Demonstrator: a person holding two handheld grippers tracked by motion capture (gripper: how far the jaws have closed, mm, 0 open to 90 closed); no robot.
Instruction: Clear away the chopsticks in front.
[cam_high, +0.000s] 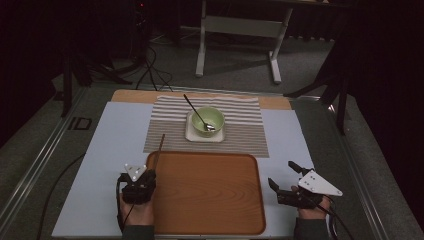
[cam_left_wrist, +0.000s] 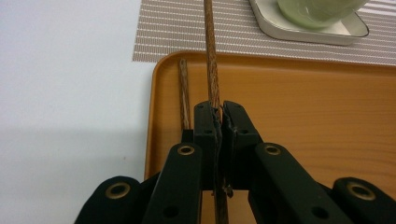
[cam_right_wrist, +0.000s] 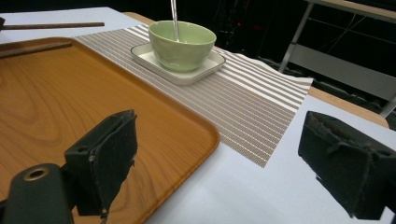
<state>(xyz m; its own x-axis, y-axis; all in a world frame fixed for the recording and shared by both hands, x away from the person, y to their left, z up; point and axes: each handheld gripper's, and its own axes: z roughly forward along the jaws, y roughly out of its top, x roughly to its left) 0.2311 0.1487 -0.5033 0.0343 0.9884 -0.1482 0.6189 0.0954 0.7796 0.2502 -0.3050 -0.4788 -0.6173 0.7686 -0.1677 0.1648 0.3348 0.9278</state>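
My left gripper (cam_high: 150, 172) (cam_left_wrist: 219, 112) is shut on a brown wooden chopstick (cam_left_wrist: 210, 56) (cam_high: 160, 147), which points away over the left rim of the wooden tray (cam_high: 207, 192). A second chopstick (cam_left_wrist: 184, 93) (cam_right_wrist: 35, 49) lies inside the tray along its left edge. Beyond the tray a green bowl (cam_high: 208, 120) (cam_right_wrist: 182, 44) with a metal spoon (cam_high: 195, 111) in it stands on a white square plate (cam_high: 190, 134). My right gripper (cam_high: 282, 174) (cam_right_wrist: 224, 154) stands open beside the tray's right edge, nothing between its pads.
A striped placemat (cam_high: 240, 125) lies under the plate, on a pale blue table cover (cam_high: 100, 165). A white table frame (cam_high: 240, 30) and cables (cam_high: 150, 70) are on the floor past the table's far edge.
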